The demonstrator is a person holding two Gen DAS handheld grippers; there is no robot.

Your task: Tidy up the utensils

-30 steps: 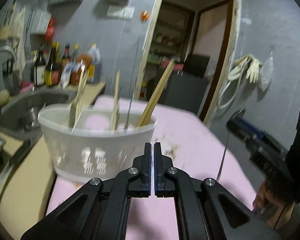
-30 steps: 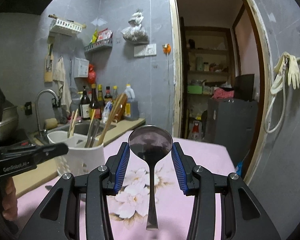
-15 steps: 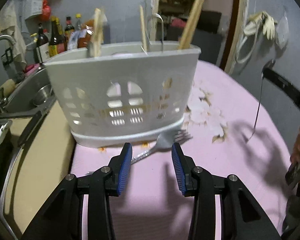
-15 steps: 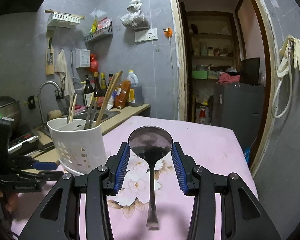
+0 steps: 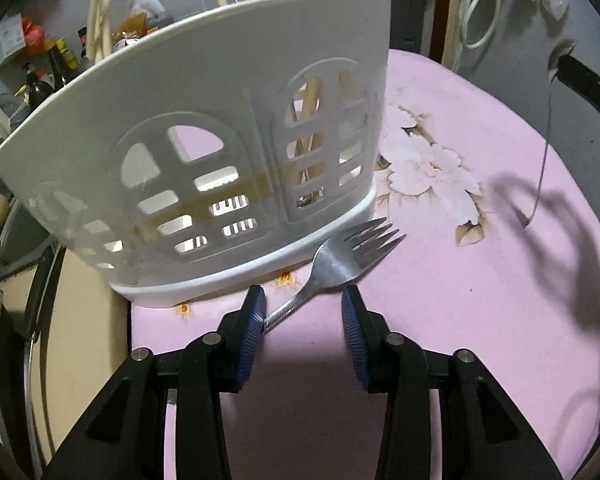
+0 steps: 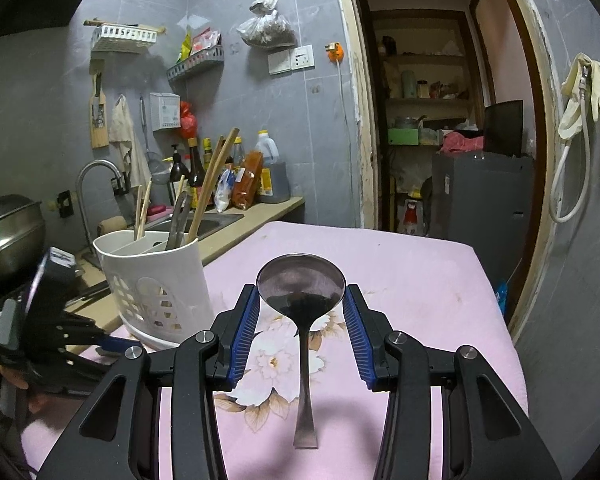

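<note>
So my left gripper [image 5: 303, 312] has been narrowing, still loose around the fork [image 5: 342, 260] beside the caddy [image 5: 204, 152]; right gripper [image 6: 300, 304] pinches the spoon [image 6: 301, 284].

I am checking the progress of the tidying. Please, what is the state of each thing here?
Fork: flat on the cloth, beside the basket, not gripped.
Spoon: clamped at the bowl, handle hanging down.
Basket: upright, chopsticks inside.
Left gripper: open, fingers astride the fork handle.
Right gripper: shut on the spoon.
</note>
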